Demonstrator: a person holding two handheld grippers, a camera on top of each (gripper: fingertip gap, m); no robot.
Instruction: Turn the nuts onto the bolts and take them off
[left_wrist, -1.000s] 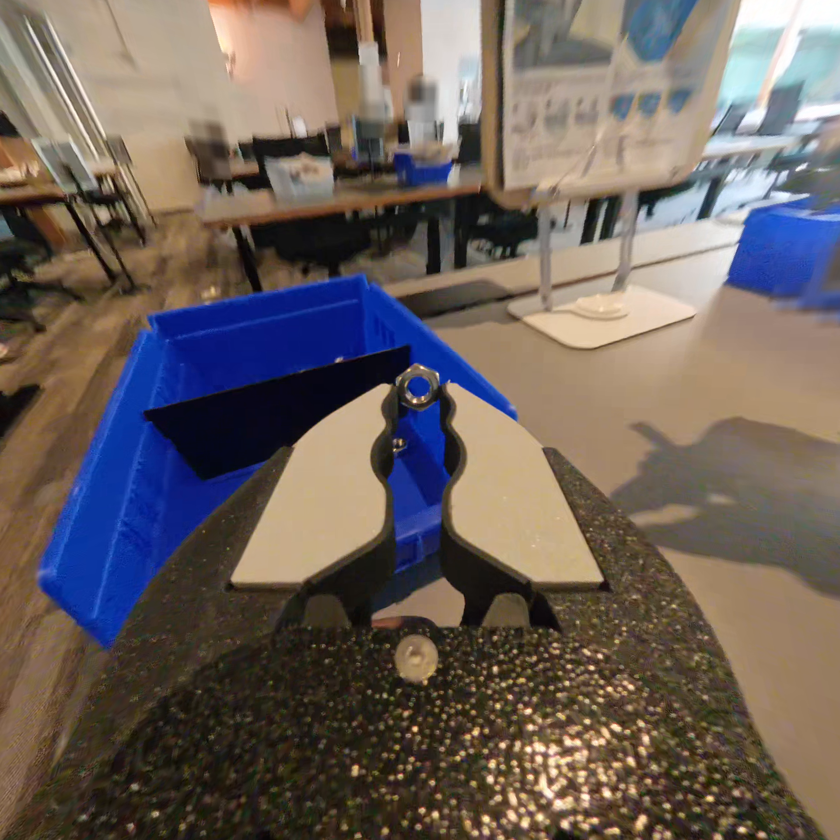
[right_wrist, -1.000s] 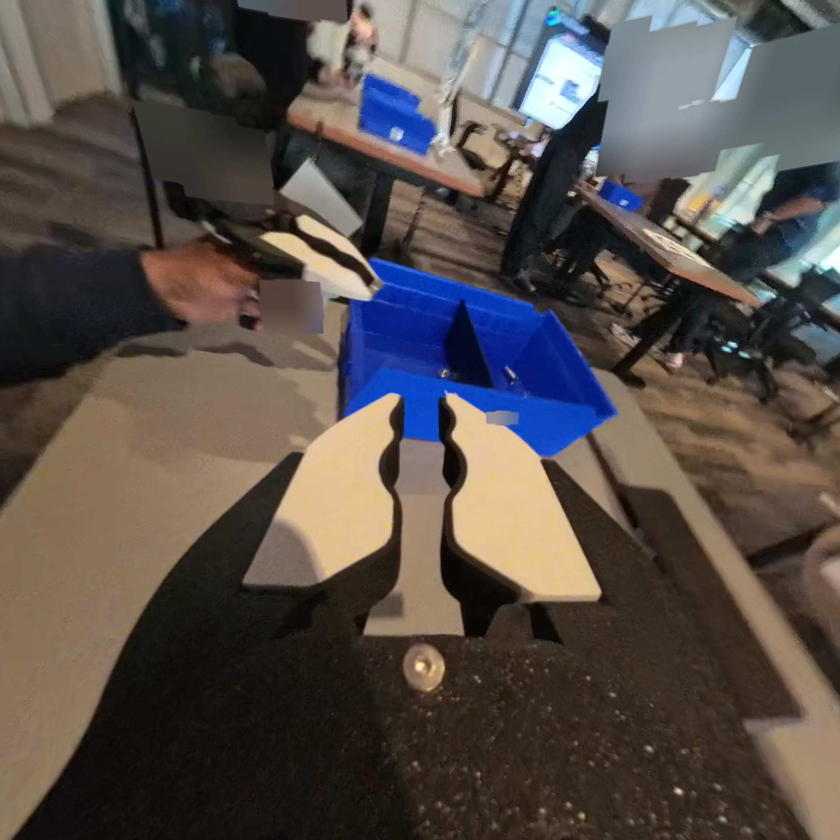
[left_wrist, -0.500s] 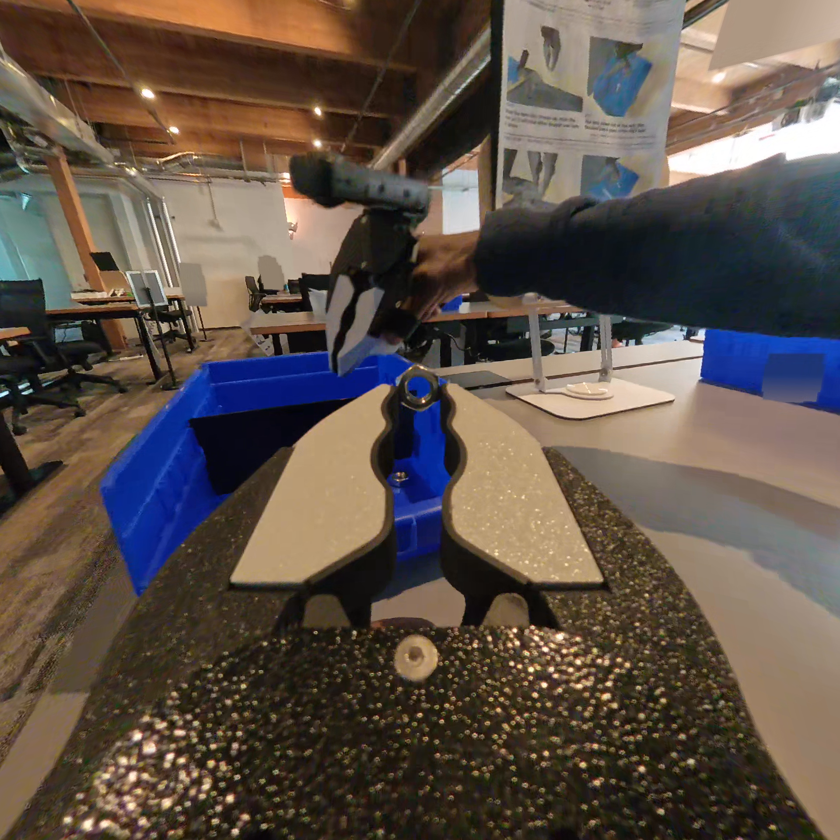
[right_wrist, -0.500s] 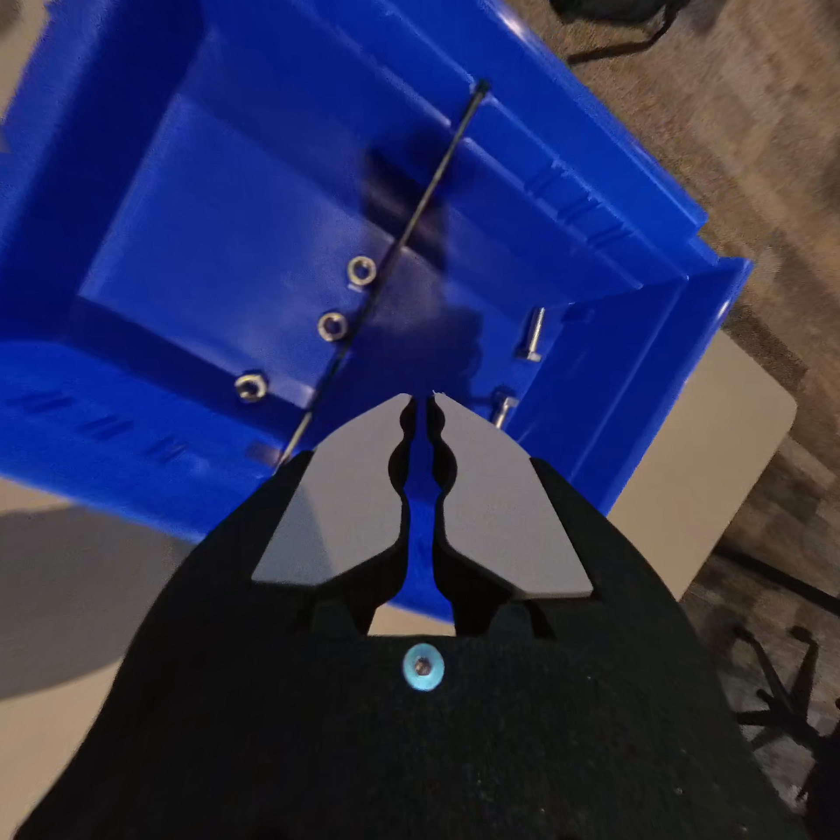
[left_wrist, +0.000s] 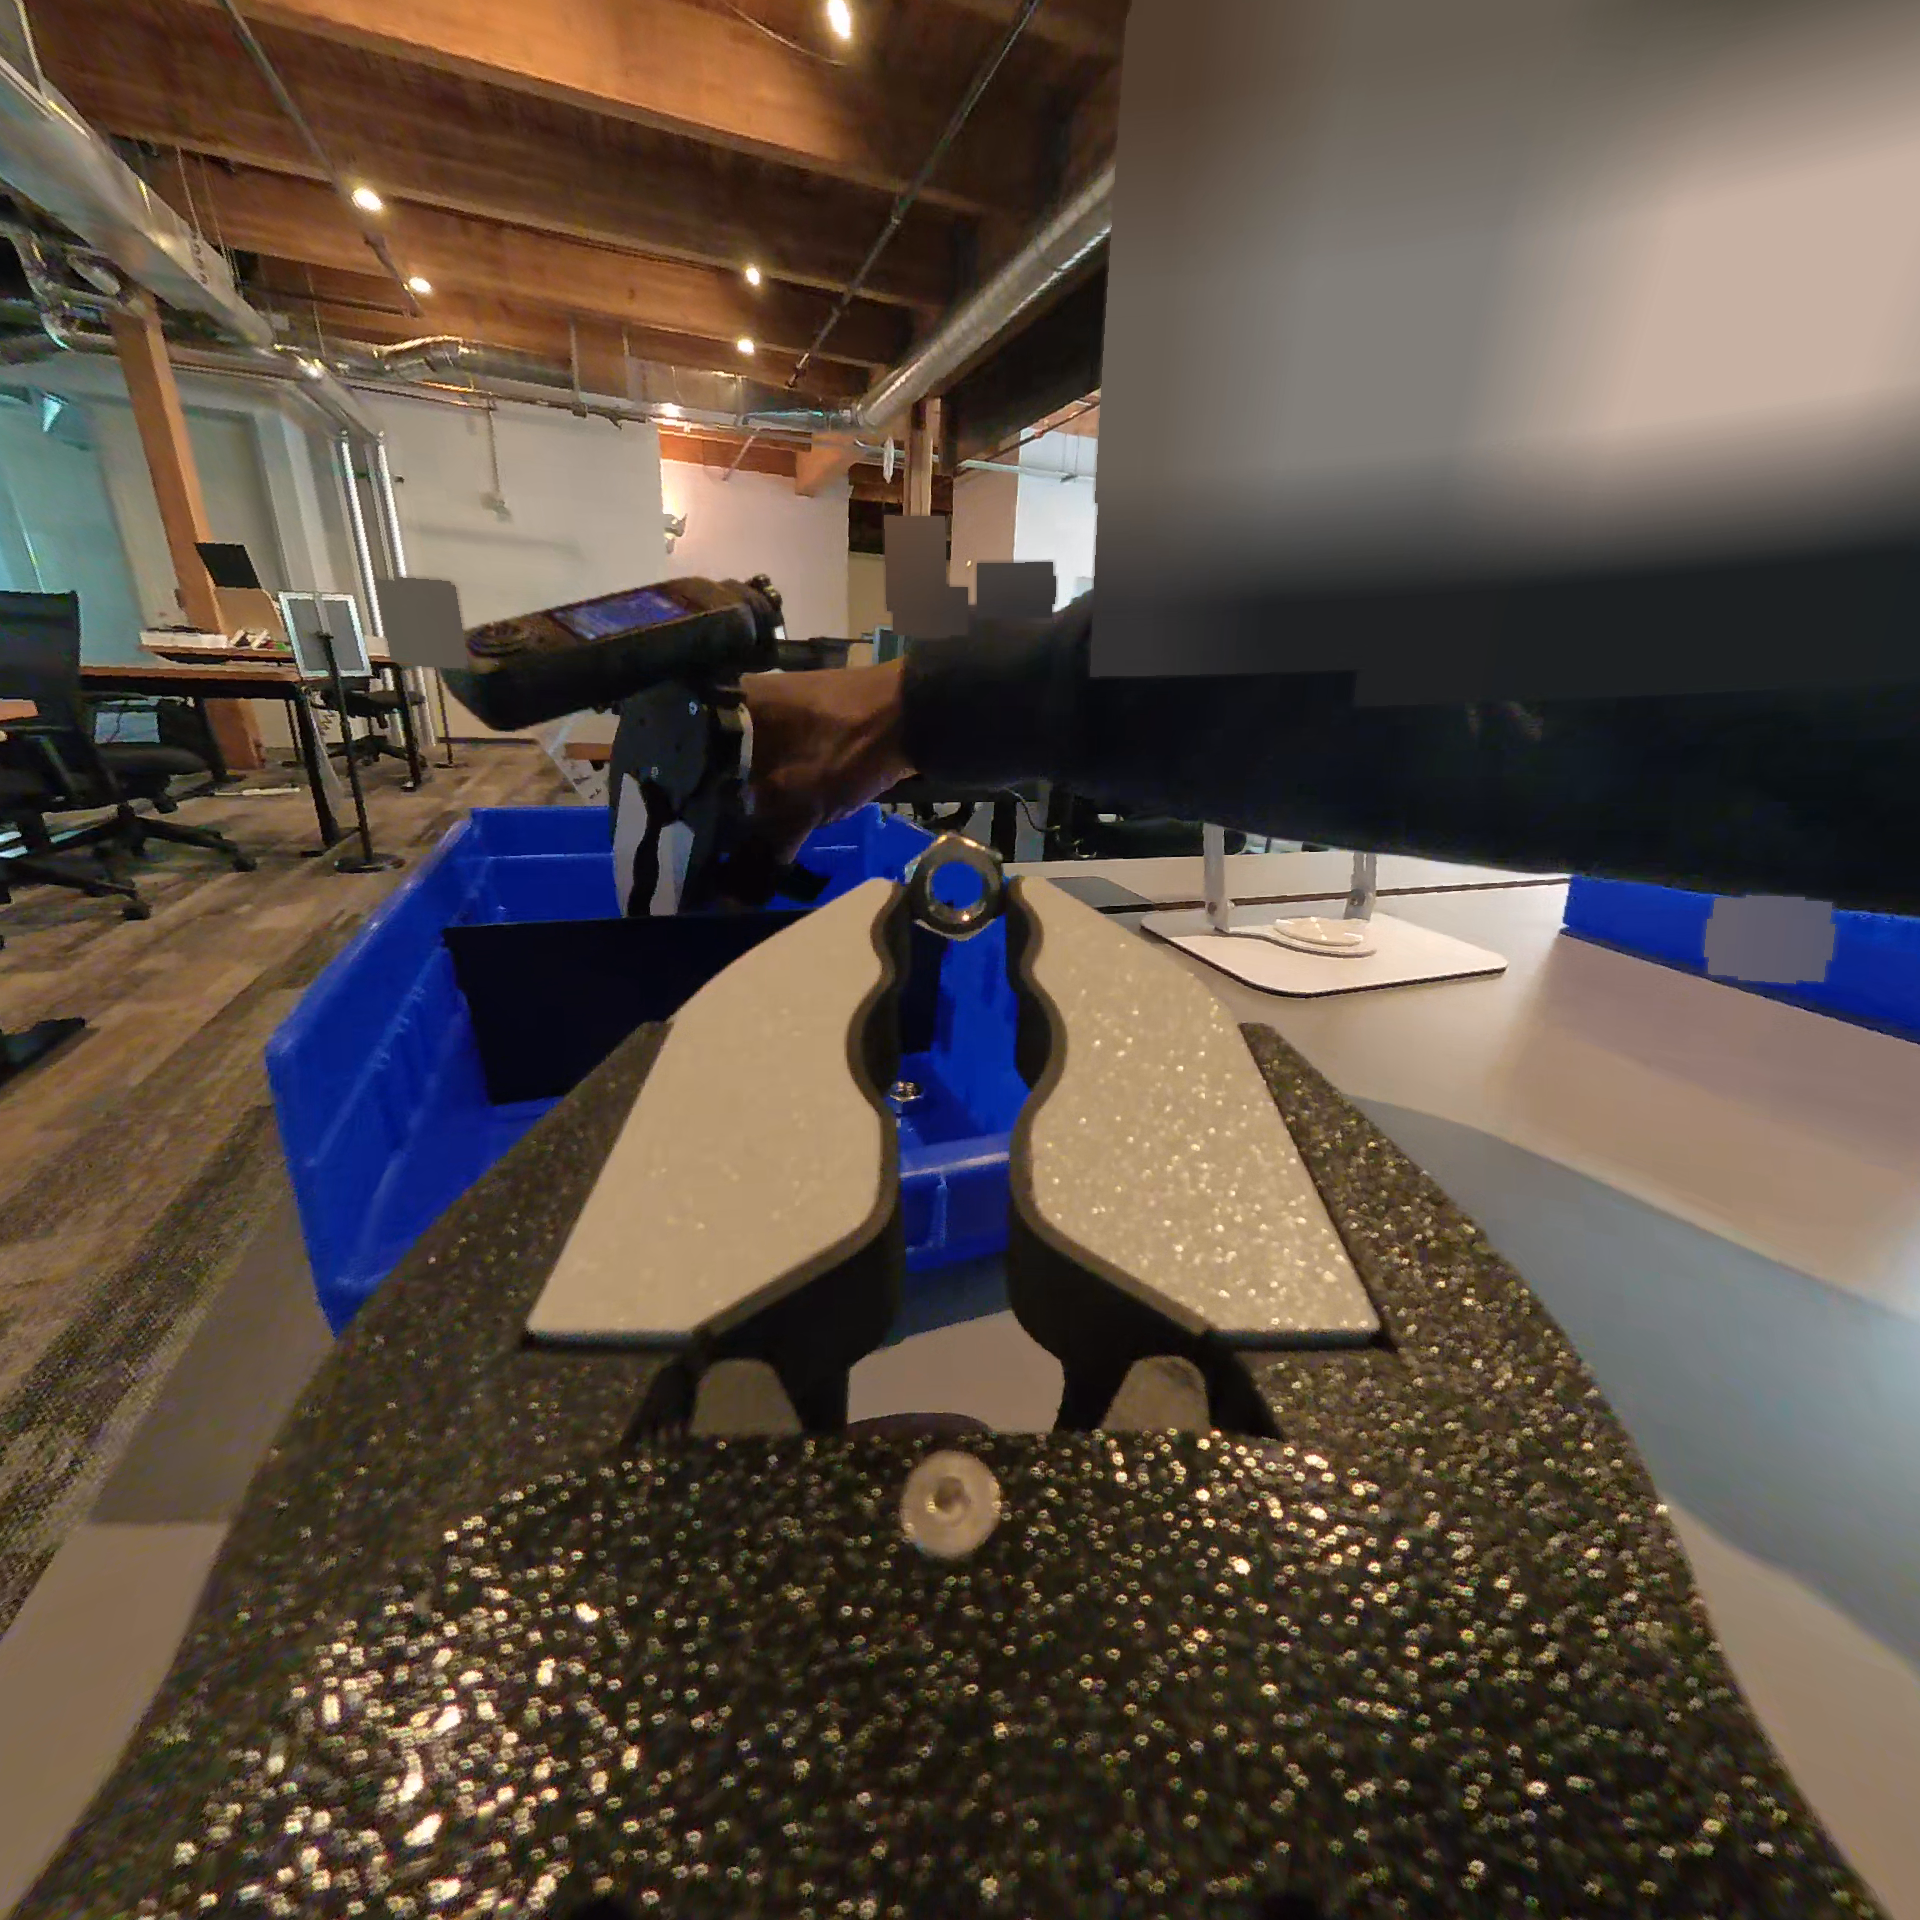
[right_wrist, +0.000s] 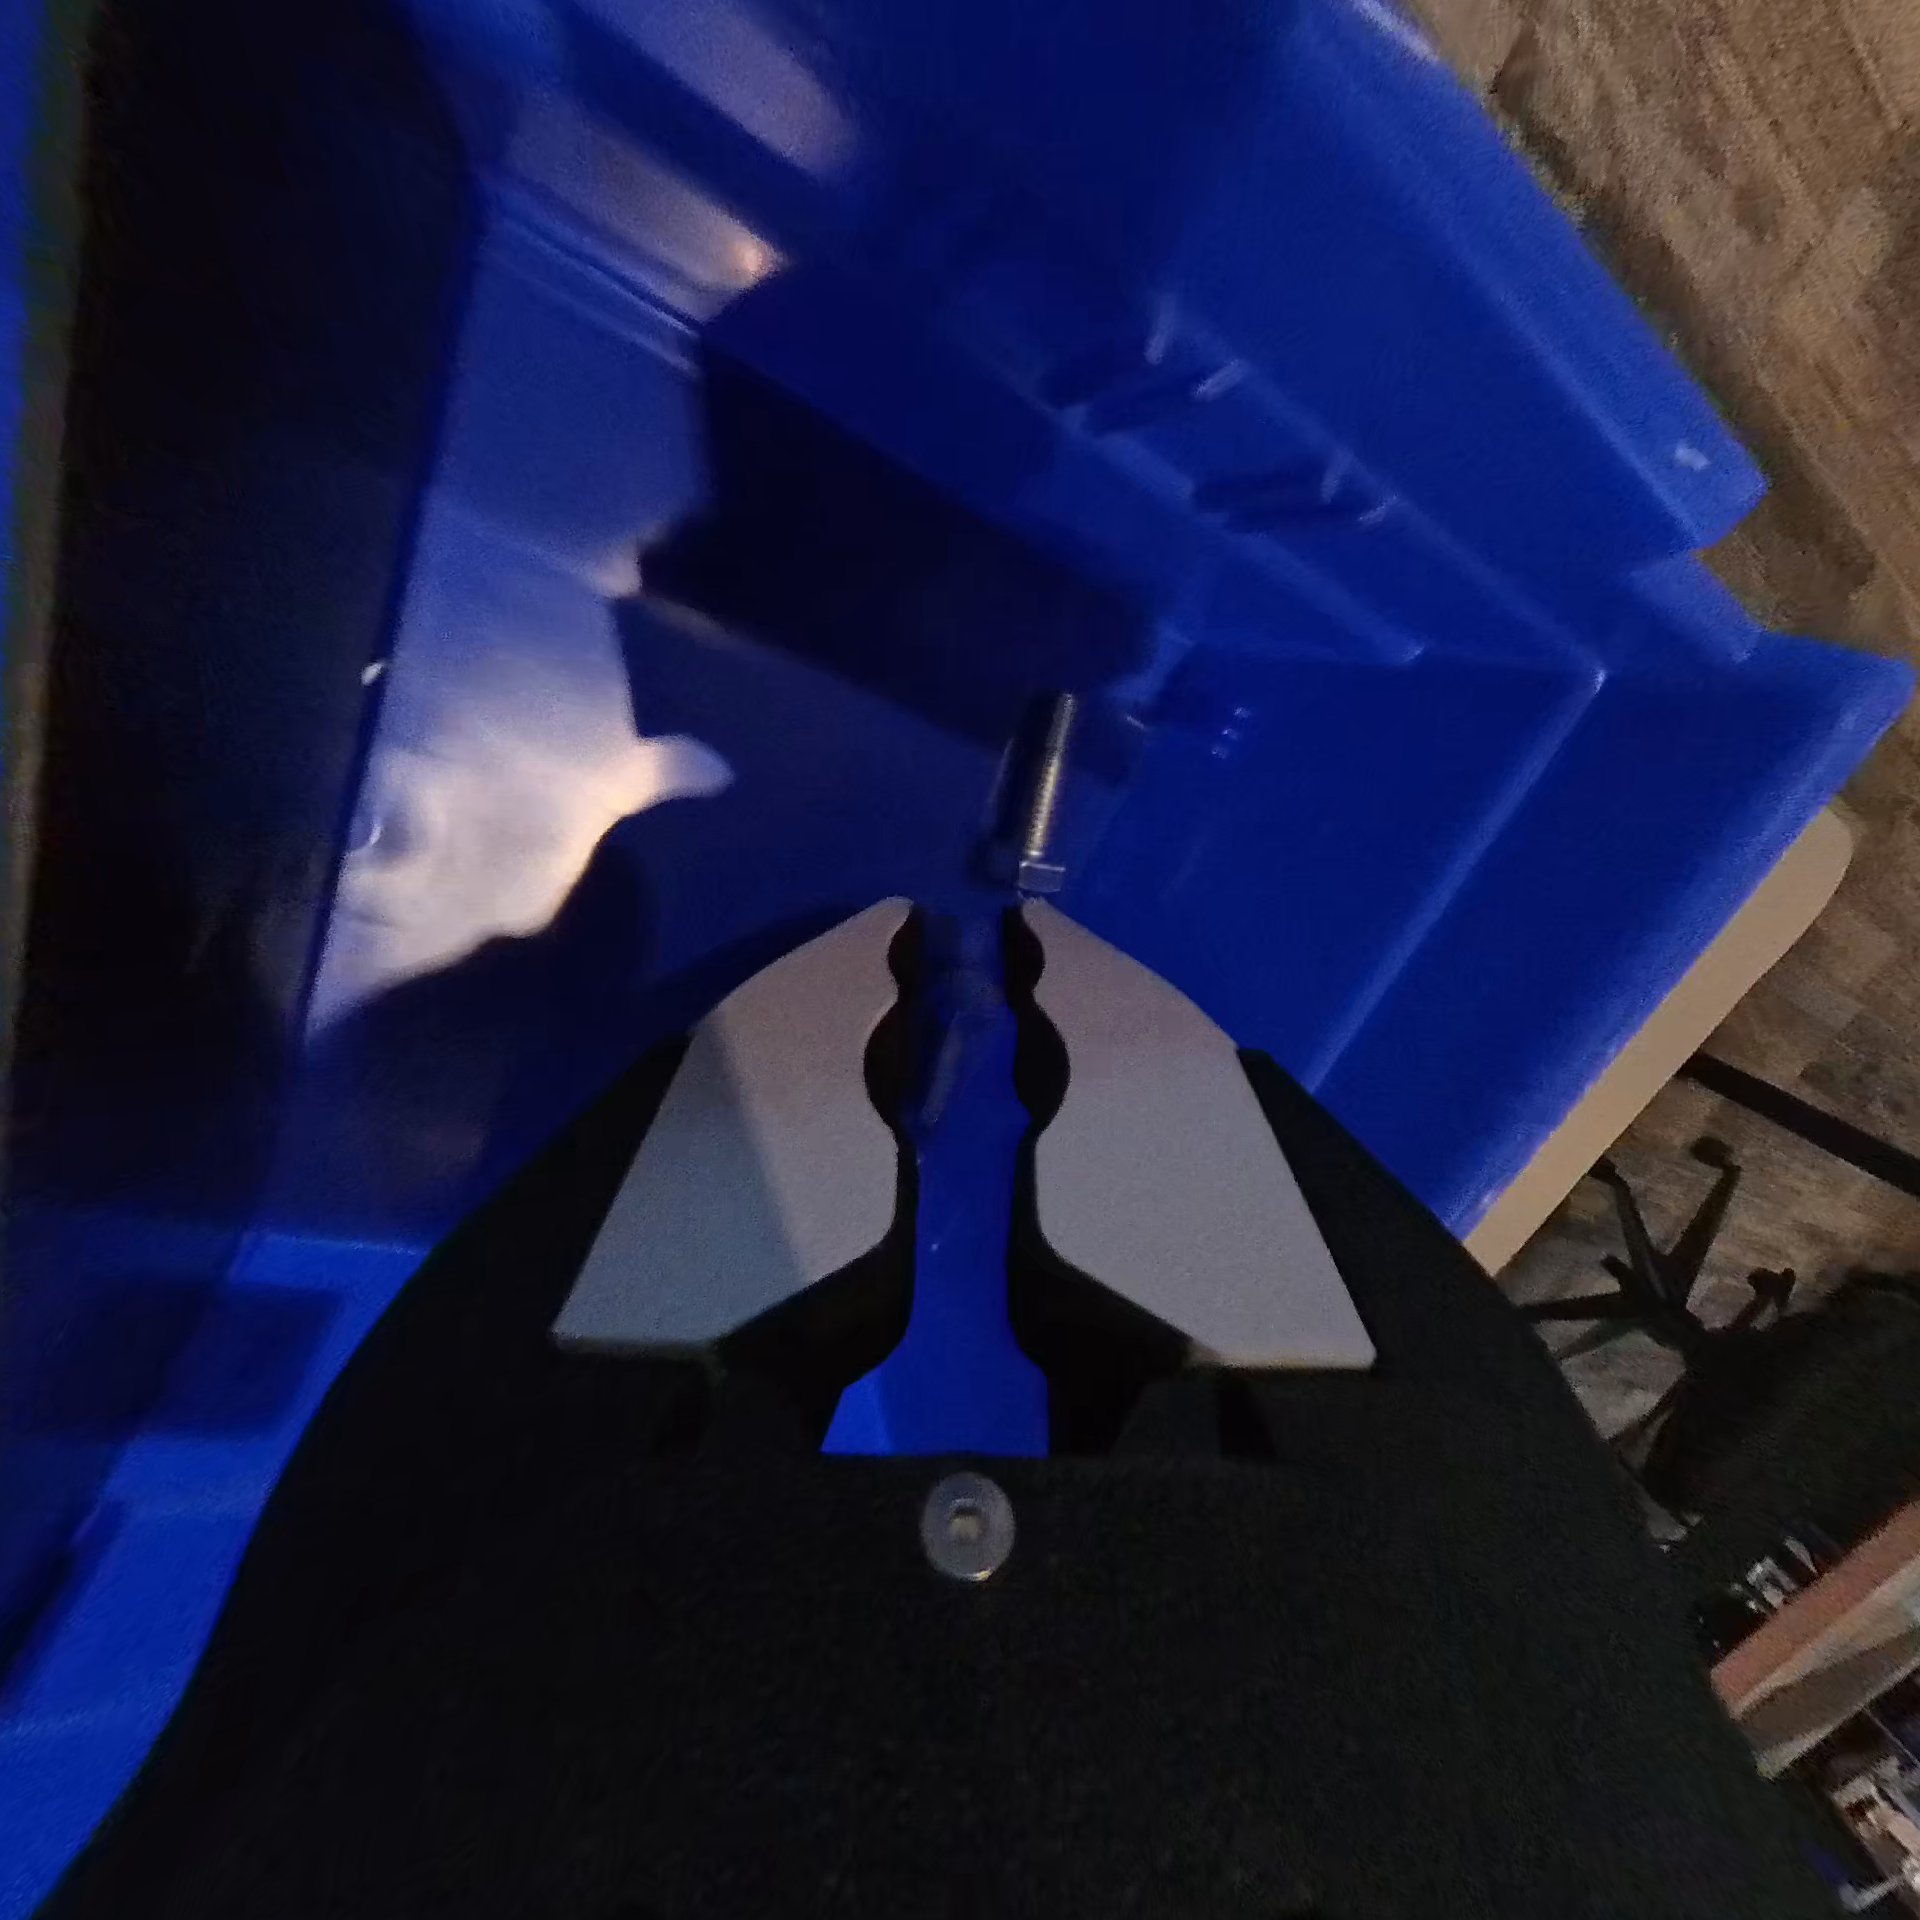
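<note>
My left gripper (left_wrist: 956, 902) is shut on a silver hex nut (left_wrist: 954, 900) at its fingertips, held above the near edge of the blue bin (left_wrist: 353, 1049). My right gripper (right_wrist: 958, 912) is open with a narrow gap and empty, low inside the bin (right_wrist: 1507, 831). A silver bolt (right_wrist: 1039, 800) lies on the bin floor just past its fingertips. A second bolt (right_wrist: 940, 1081) shows dimly between its fingers. In the left wrist view the right gripper (left_wrist: 649, 847) points down into the bin's far compartment, held by a hand (left_wrist: 821, 758). A loose nut (left_wrist: 906, 1089) lies in the near compartment.
A black divider (left_wrist: 582, 997) splits the bin. A white stand base (left_wrist: 1320, 951) sits on the grey table (left_wrist: 1558, 1143) behind the bin. Another blue bin (left_wrist: 1870, 977) is at the far right. The table edge (right_wrist: 1662, 1049) and floor lie right of the bin. Some 30 centimetres of space lies between my two pairs of fingers.
My right gripper has dropped deeper into the bin toward the bolts. My left gripper has kept the nut and tilted up from the bin.
</note>
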